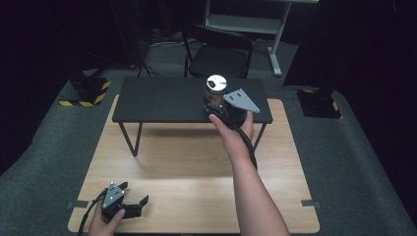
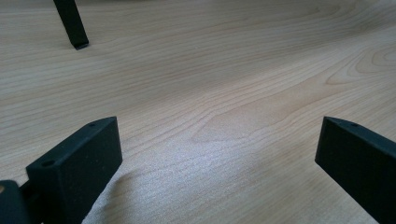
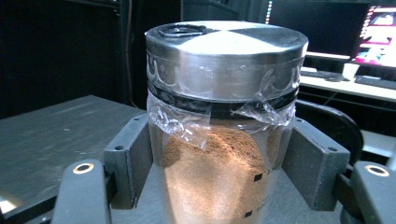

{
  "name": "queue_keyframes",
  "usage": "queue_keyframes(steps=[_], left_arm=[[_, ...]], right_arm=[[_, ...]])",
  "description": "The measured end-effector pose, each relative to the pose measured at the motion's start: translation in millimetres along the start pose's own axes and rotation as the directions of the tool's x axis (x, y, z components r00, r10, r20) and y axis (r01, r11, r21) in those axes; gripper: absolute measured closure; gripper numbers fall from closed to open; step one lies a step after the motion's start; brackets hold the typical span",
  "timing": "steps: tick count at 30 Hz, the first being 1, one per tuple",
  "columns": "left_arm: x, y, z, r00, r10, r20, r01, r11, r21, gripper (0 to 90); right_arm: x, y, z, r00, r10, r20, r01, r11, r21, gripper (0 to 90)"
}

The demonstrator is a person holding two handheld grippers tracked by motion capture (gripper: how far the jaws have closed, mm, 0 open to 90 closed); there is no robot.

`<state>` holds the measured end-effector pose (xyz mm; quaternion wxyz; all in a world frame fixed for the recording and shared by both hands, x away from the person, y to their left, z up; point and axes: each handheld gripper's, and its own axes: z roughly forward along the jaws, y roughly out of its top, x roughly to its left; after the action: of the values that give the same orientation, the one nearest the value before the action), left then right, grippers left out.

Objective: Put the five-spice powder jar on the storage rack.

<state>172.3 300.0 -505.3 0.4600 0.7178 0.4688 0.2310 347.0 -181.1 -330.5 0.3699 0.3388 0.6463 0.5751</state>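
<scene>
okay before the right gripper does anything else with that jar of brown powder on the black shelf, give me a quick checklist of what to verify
1. Jar between the right gripper pads: ok, one each side.
2. Firm grip: cannot tell.
3. Silver lid seated: ok, clear film tucked beneath.
4. Jar upright on the black shelf: ok.
5. Left gripper out of the way: ok, open, near the wooden table front edge.

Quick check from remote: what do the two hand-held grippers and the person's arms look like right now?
Both hand-held grippers, left and right, are black, with two blocky matte jaws showing small screw holes. Each carries a grey three-cornered plate on top and trails a black cable. Brass-coloured fittings sit at the right one's jaw bases. The forearms are bare; no sleeves or gloves.
</scene>
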Motion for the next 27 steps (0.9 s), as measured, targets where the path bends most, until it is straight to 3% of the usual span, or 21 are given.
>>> queue_keyframes(steps=[6,15,20,27], left_arm=[[0.8,-0.6,-0.4,1.0000,-0.006,0.005,0.006,1.0000,-0.003,0.9],[0.7,-1.1,-0.5,1.0000,-0.003,0.006,0.003,1.0000,-0.005,0.9],[1.1,-0.6,-0.3,0.9999,-0.009,0.007,0.009,1.0000,-0.003,0.9],[1.6,-1.4,-0.5,0.9999,-0.012,0.008,0.012,0.9999,-0.007,0.9]], right_arm=[[-3.1,-3.9,13.1,0.9994,0.030,0.016,-0.030,0.999,0.025,30.8],[-2.9,-7.8,20.7,0.9993,0.030,0.024,-0.031,0.999,0.044,30.7],[-9.1,-15.5,24.1,0.9983,0.058,0.008,-0.058,0.998,0.024,30.8],[-6.6,-23.5,27.4,0.9979,0.063,0.015,-0.063,0.998,-0.001,30.6]])
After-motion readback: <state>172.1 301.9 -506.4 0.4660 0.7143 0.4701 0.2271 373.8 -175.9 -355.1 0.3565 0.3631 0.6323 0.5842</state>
